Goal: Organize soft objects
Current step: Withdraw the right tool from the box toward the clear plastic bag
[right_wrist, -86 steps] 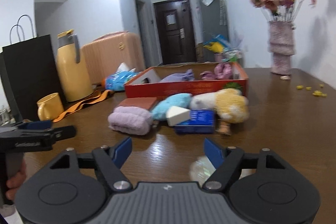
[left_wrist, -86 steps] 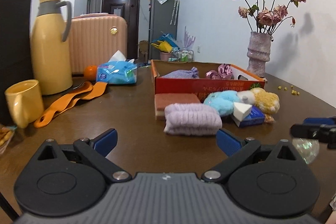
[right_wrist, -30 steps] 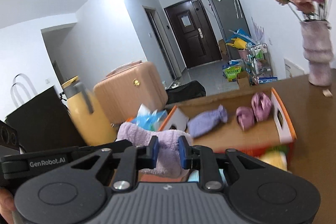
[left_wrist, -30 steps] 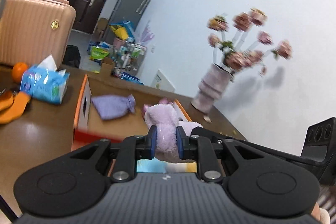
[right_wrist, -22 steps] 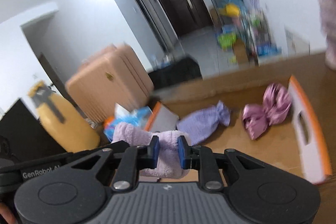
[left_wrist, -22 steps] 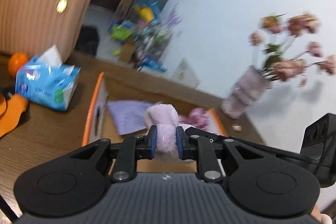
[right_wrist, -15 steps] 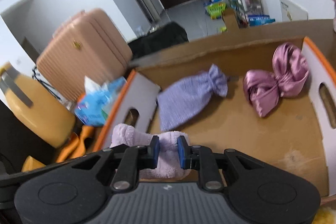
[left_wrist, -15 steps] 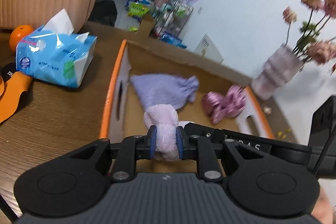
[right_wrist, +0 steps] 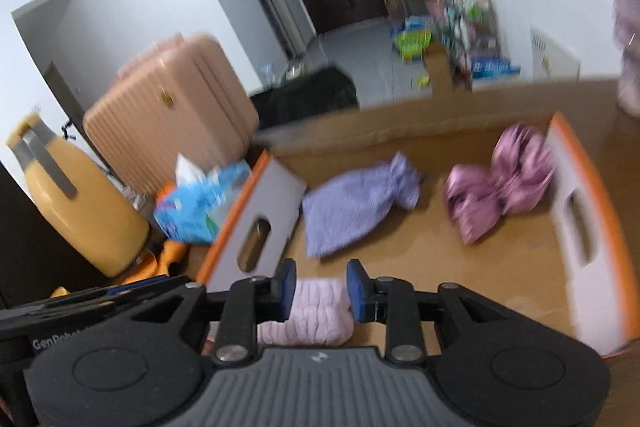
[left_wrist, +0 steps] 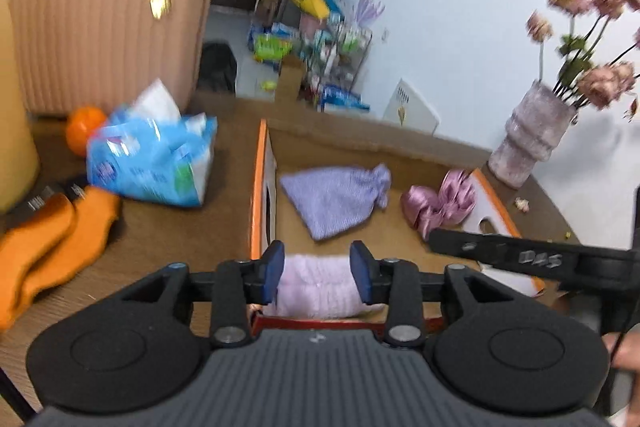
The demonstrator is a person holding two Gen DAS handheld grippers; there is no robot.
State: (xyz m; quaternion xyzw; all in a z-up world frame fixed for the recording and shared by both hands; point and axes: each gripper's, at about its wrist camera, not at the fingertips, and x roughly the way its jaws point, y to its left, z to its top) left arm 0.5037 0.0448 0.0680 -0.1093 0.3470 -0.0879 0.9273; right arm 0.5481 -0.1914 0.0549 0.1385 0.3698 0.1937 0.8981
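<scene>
A folded lilac towel (left_wrist: 316,285) lies in the near left corner of the orange-rimmed cardboard box (left_wrist: 258,183). It also shows in the right wrist view (right_wrist: 312,313). My left gripper (left_wrist: 318,273) is open, its pads on either side of the towel. My right gripper (right_wrist: 320,287) is open too, just above the towel's other end. The box (right_wrist: 588,211) holds a purple drawstring pouch (left_wrist: 334,199) and a pink satin bow (left_wrist: 438,203), also seen from the right as the pouch (right_wrist: 348,205) and the bow (right_wrist: 496,183).
A blue tissue pack (left_wrist: 150,157), an orange fruit (left_wrist: 84,131) and an orange strap (left_wrist: 48,243) lie left of the box. A yellow thermos (right_wrist: 76,203) and a pink suitcase (left_wrist: 108,27) stand behind. A vase of dried roses (left_wrist: 532,143) stands right of the box.
Both grippers have opened and let go of the lilac towel, which now rests in the box's near left corner. Both cameras have pulled back slightly.
</scene>
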